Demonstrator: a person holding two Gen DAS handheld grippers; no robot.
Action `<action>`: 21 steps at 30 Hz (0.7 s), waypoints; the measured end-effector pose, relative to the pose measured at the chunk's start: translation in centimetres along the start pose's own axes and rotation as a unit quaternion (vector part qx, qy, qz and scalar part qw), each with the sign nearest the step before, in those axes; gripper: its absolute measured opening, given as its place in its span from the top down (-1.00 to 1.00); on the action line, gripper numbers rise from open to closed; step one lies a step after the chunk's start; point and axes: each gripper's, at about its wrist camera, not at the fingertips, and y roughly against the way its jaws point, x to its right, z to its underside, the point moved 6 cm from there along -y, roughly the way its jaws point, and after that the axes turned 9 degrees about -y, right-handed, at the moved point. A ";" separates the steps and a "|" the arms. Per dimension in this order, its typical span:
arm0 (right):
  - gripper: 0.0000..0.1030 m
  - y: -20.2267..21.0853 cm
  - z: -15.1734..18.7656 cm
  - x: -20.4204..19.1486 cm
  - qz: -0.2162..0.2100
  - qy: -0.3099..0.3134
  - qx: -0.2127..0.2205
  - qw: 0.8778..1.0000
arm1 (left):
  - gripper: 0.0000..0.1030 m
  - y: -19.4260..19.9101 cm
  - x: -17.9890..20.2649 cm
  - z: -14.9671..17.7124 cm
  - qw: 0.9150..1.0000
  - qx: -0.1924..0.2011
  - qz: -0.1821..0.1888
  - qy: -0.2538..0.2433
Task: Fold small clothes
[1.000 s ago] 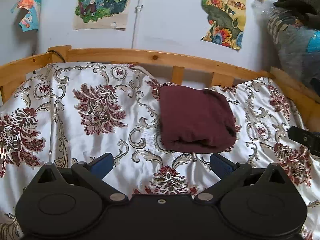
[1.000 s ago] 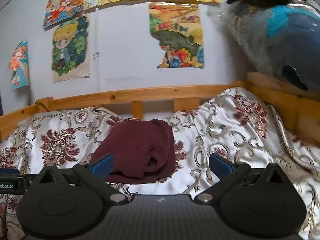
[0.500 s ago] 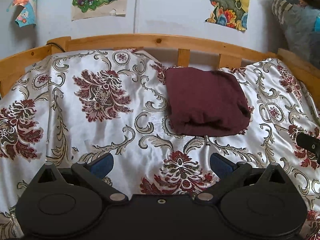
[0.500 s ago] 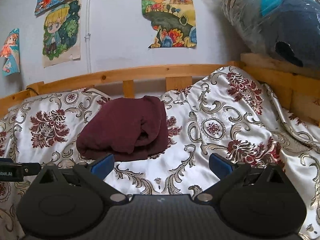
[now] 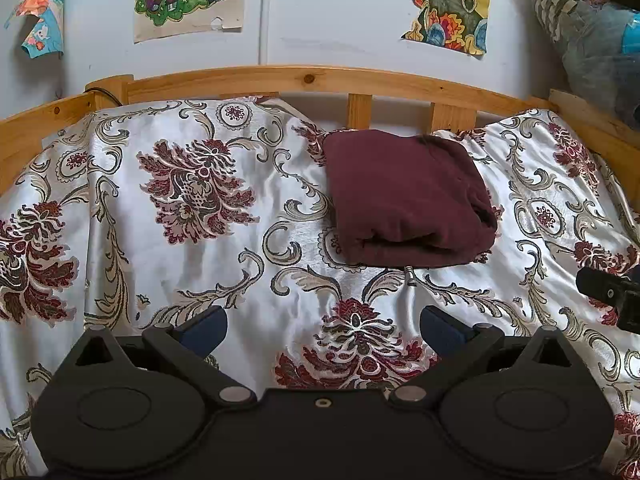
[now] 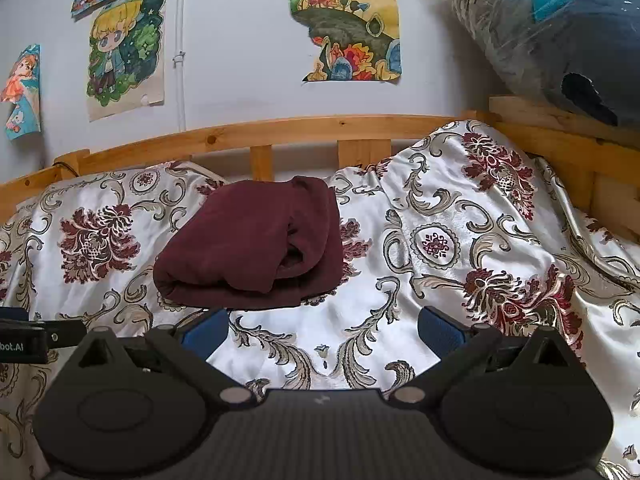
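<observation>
A dark maroon garment lies folded into a thick rectangle on the floral satin bedspread, near the wooden rail at the far side. It also shows in the right wrist view. My left gripper is open and empty, held back from the garment's near edge. My right gripper is open and empty, just in front and to the right of the garment. The right gripper's side shows at the right edge of the left wrist view.
A wooden bed rail runs along the far side and right. Posters hang on the wall. Plastic-wrapped bedding is stacked at the upper right. The left gripper's side shows at the left edge.
Both grippers have drawn back and away from the folded garment, which now lies farther from their fingers. The garment has not moved; both stay open.
</observation>
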 end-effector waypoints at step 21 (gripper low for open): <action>-1.00 -0.4 0.1 -0.1 -0.002 0.004 -0.007 1.000 | -0.99 0.0 -0.1 0.1 1.000 -0.002 -0.001 0.005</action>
